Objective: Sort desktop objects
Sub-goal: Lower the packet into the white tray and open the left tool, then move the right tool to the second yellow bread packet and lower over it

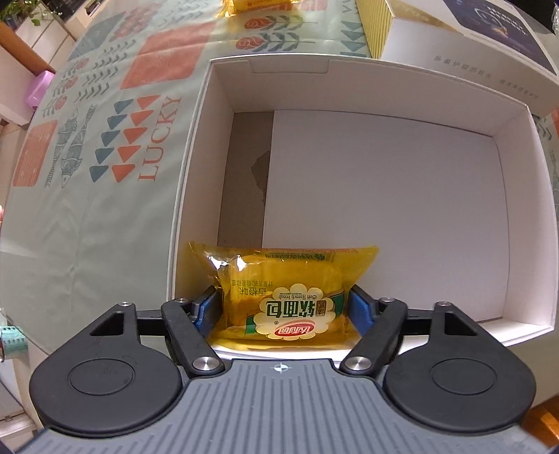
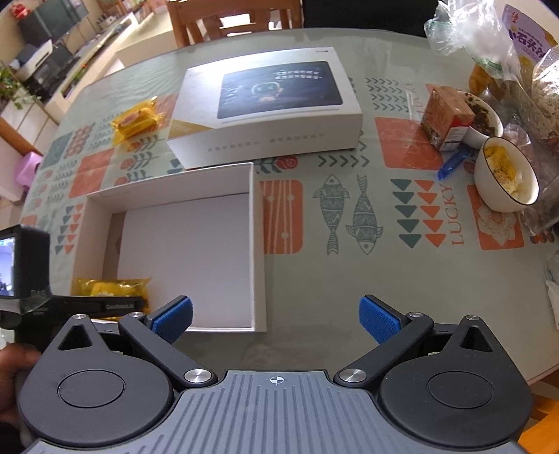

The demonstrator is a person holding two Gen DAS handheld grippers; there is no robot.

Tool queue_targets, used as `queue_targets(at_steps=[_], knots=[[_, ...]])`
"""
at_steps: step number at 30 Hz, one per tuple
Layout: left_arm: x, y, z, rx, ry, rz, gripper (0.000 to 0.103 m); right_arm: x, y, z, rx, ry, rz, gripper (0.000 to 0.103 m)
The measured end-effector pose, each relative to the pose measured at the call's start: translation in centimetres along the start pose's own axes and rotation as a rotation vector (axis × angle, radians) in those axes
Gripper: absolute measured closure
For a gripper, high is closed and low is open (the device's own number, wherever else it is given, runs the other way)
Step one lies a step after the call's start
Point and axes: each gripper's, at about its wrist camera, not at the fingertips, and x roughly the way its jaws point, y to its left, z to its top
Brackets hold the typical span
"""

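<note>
In the left wrist view a yellow bread packet (image 1: pixel 286 290) sits between the blue pads of my left gripper (image 1: pixel 284 301), which is shut on it. The packet is inside the open white box (image 1: pixel 195 146), at its near left corner; whether it touches the floor I cannot tell. The right wrist view shows the same packet (image 2: pixel 111 286) in the box (image 2: pixel 256 244), with the left gripper body (image 2: pixel 87 307) over it. My right gripper (image 2: pixel 276 316) is open and holds nothing, above bare tablecloth just right of the box. A second yellow packet (image 2: pixel 136 120) lies on the cloth beyond the box.
The box's printed lid (image 2: pixel 265 101) lies behind it. At the right stand a white bowl of food (image 2: pixel 506 178), another bowl (image 2: pixel 485 118), a brown carton (image 2: pixel 445 118), a blue clip (image 2: pixel 454 162) and plastic bags (image 2: pixel 524 52). A wooden chair (image 2: pixel 230 17) is beyond the table.
</note>
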Motion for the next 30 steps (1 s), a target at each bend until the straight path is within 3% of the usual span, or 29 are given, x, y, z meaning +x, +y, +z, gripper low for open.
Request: queue_targets(at_steps=[10,16,21,25,30], knots=[[-1.0,0.7,0.0,-0.001,0.016,-0.025,0.0,0.1,1.0,0.5,-0.004,-0.008,-0.004,0.0],[-3.8,1.6,0.5,-0.014,-0.037,-0.048,0.0,0.2,1.9,1.0,-0.02,-0.019,-0.009,0.0],[-6.5,2.2,1.2,-0.015,-0.094,-0.06,0.0,-0.2,4.5,2.4,-0.126,-0.093,-0.081,0.0],[-7.8,3.6,2.5,-0.033,-0.127,-0.076,0.0,-0.2,6.4,3.9,-0.189,-0.137,-0.062,0.0],[-8.5,6.3,4.7,-0.063,-0.152,-0.086,0.0,1.1,7.8,6.2,-0.186,-0.11,0.053,0.0]])
